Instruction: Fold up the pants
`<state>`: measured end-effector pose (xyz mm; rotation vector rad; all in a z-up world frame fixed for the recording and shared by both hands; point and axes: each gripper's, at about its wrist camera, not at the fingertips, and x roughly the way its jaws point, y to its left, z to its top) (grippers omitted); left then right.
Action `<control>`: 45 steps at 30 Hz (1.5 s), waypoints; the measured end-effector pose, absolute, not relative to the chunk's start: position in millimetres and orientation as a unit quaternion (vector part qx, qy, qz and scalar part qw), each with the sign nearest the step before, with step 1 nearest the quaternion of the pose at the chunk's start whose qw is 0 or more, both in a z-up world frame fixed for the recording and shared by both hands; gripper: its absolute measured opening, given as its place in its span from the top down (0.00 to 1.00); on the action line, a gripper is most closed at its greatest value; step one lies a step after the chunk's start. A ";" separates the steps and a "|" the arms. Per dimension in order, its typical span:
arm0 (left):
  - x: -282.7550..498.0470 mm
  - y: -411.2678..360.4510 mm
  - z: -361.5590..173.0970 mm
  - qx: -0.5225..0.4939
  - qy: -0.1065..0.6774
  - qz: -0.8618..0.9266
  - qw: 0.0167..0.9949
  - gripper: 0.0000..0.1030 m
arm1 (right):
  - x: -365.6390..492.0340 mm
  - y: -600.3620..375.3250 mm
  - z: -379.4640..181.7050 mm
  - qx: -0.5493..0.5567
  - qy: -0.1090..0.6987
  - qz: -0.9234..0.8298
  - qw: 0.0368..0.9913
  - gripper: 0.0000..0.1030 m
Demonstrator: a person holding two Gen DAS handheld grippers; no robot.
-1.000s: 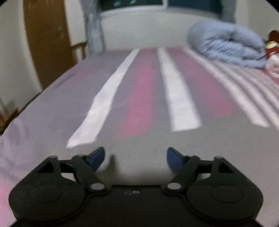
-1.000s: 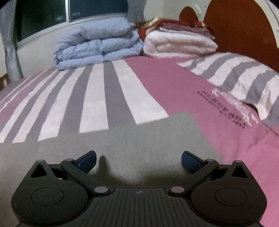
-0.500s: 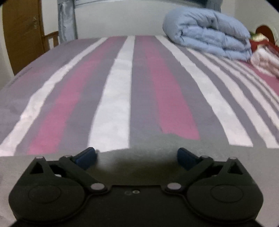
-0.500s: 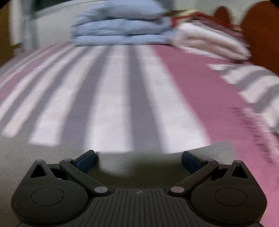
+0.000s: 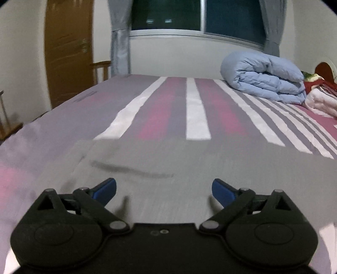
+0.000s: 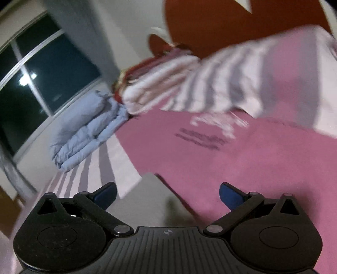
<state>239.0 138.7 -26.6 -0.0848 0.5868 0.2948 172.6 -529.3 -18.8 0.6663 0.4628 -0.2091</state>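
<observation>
Grey pants lie flat on the striped bed, with a faint dark crease line across them. My left gripper is open and empty, hovering just above the grey fabric. In the right wrist view, tilted and blurred, a corner of the grey pants shows between the jaws. My right gripper is open and empty above that corner, with pink sheet to its right.
A striped bedsheet covers the bed. A folded blue duvet and folded blankets sit at the far right. A striped pillow lies by the red-brown headboard. A wooden door and a window stand behind.
My left gripper has pulled back and lifted, so more grey fabric shows. My right gripper has swung and rolled to the right, toward the pillow, leaving only a corner of the pants in view.
</observation>
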 end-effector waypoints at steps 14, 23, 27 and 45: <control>211.1 150.3 -56.0 -0.100 0.294 0.178 0.934 0.05 | 161.1 -531.2 -57.6 0.473 0.261 -0.032 0.841 0.30; 214.9 159.7 -72.6 -0.129 0.288 0.186 0.930 0.05 | 189.9 -519.2 -65.6 0.427 0.305 -0.025 0.851 0.84; 211.4 160.5 -74.7 -0.134 0.285 0.185 0.931 0.05 | 172.3 -512.9 -45.2 0.399 0.245 -0.007 0.883 0.87; 206.7 162.0 -72.1 -0.139 0.283 0.183 0.931 0.05 | 186.8 -521.8 -82.3 0.413 0.292 -0.016 0.862 0.72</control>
